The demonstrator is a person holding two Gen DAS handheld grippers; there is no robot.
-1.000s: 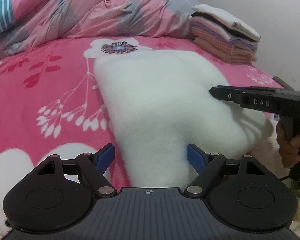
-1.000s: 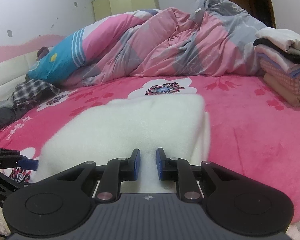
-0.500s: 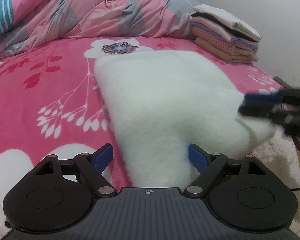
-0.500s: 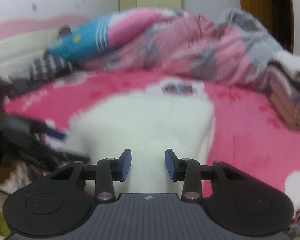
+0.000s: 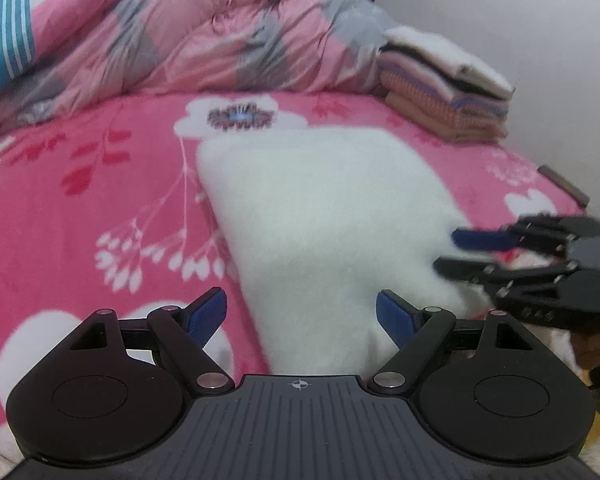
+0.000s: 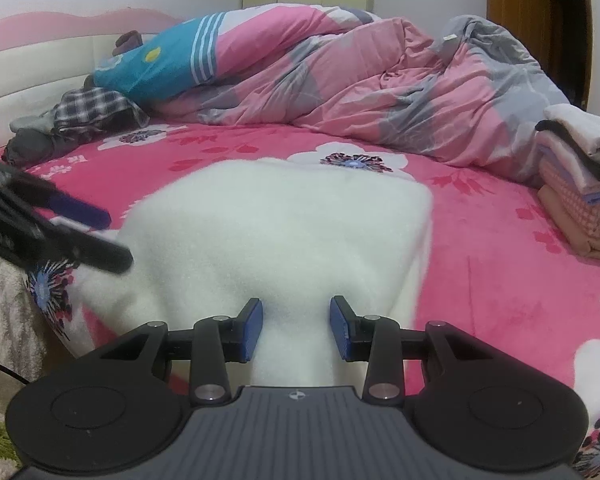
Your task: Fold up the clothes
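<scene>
Bedding filled both views: a bright pink plush bedspread (image 6: 500,264) printed with white flowers and red sprigs covered the mattress, and a rumpled pink-and-grey quilt (image 6: 380,92) with a teal striped panel lay heaped along its far side. On the middle of the bedspread lay the white fleecy garment (image 6: 276,232), folded into a thick, roughly rectangular pad whose near end ran down toward the edge of the bed, between both pairs of fingers. A stack of folded clothes (image 5: 444,88), in orange check, lilac, dark and cream layers, stood at the far corner of the bed beside the white wall, well apart from the fleece. A checked dark garment (image 6: 88,110) and some grey cloth lay crumpled near the white padded headboard (image 6: 36,72).

The left gripper (image 5: 302,316) hovered over the near end of the fleece with its jaws spread wide, blue pads clear of the fabric on either side. The right gripper (image 6: 296,330) sat at the neighbouring corner of the same end; its jaws had just been opening and stood partly apart, fleece showing between the blue pads but not pinched by them. In the left view the right tool appeared blurred at the fleece's right edge.
</scene>
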